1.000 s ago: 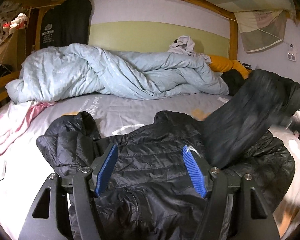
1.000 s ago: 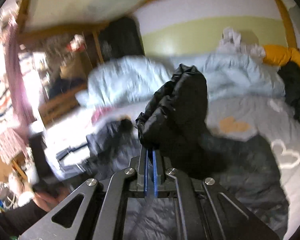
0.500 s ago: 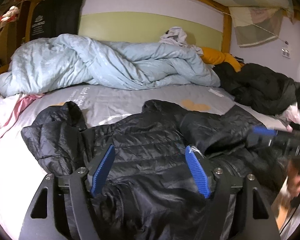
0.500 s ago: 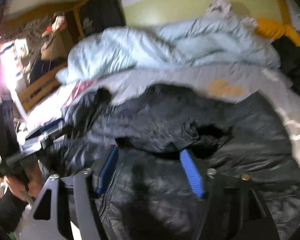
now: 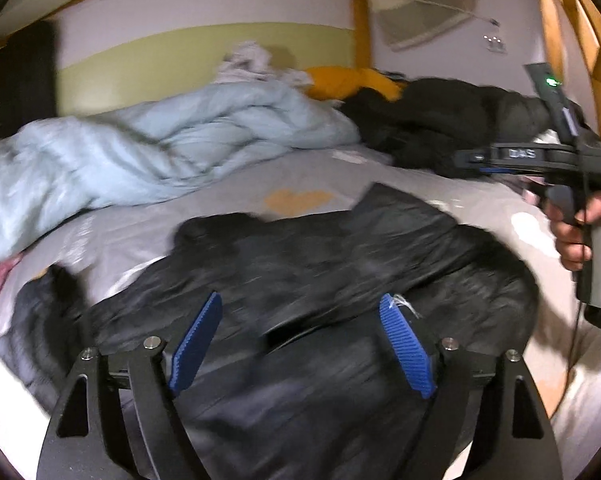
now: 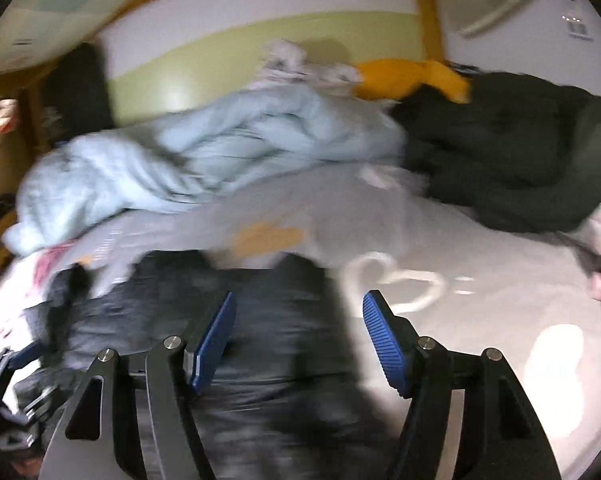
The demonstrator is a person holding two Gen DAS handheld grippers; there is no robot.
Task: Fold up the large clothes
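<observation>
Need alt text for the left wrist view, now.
Open left gripper hovers over a black puffer jacket spread on a grey bed sheet. A hand holds the right gripper at right; a blue duvet lies bunched behind. The picture is motion-blurred.

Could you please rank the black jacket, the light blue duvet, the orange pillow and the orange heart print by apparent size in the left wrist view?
1. black jacket, though nearness to the camera inflates it
2. light blue duvet
3. orange pillow
4. orange heart print, roughly like the pillow, so unsure
</observation>
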